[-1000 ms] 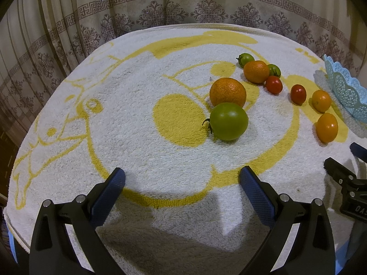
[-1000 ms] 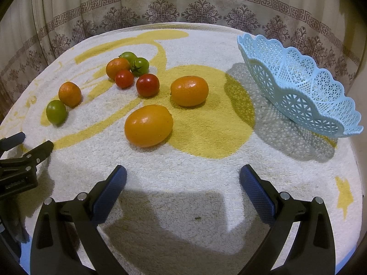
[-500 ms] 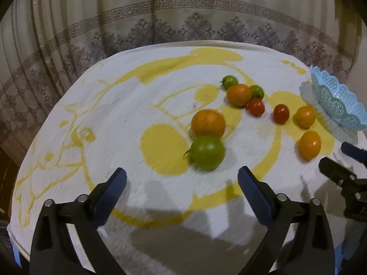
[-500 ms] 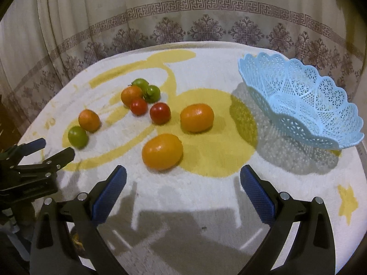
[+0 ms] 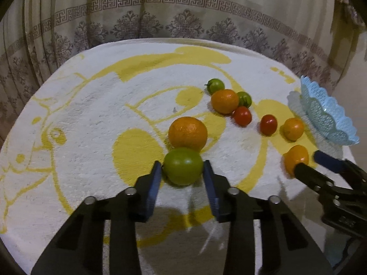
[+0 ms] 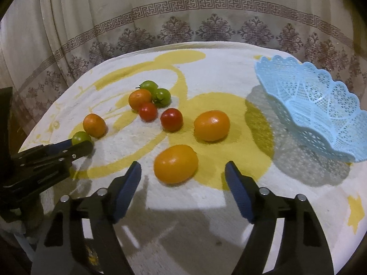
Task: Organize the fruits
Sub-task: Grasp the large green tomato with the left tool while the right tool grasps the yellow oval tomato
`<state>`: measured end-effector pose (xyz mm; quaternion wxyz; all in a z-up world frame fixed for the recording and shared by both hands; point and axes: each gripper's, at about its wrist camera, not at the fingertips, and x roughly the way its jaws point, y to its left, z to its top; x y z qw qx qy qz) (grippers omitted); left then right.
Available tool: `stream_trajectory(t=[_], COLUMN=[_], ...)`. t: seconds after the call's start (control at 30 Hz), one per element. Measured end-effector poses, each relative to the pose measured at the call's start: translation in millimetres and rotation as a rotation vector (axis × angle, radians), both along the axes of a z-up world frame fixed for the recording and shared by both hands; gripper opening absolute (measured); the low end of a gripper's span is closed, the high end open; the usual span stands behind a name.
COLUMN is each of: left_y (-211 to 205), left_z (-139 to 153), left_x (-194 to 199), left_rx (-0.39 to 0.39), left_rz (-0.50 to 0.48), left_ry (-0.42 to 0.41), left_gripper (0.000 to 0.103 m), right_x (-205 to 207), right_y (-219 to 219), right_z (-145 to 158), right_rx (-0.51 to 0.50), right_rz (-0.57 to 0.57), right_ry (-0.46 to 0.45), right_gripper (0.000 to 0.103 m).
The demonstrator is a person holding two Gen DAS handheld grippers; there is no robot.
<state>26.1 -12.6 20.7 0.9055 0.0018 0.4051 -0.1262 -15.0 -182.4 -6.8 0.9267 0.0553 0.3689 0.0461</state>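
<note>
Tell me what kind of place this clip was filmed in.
Most likely a room in a home. A patterned curtain hangs close behind a table covered with a white and yellow towel, and loose fruit lies beside a light blue plastic basket.

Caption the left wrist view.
Left gripper closing on the large green tomato beside an orange.
</note>
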Motion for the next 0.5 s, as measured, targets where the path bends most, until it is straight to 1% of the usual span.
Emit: stream_trajectory(t=[0.07,0.1,0.13,0.3,0.5], left_y=[2,4,5,9,16], left_z=[0,0,1,3,10], left_x=[-1,-2,-2,-4,-7], left_rx=[-0.015,-0.027,-0.035,-0.058,-0.074], left_rz=[0.000,0.001,0.003,0.007,0.019], left_ry=[-0.003,-0.002,-0.002,-0.012,-0.030], left_gripper=[0.035,0.035,0.035,0.035,0.035], right_x=[5,8,9,17,15], right_y=[2,4,4,9,7], right_z=[-1,-2,-2,-10,-10], right_rx=[0.003,0.005,0.005,-0.022,-0.015], right_rz=[0.004,0.007,0.009,0.007,0.005], right_ry=[0.006,0.012,0.016,0.040,0.037], right_gripper=[0.068,0.063,0.061,0.044,0.043])
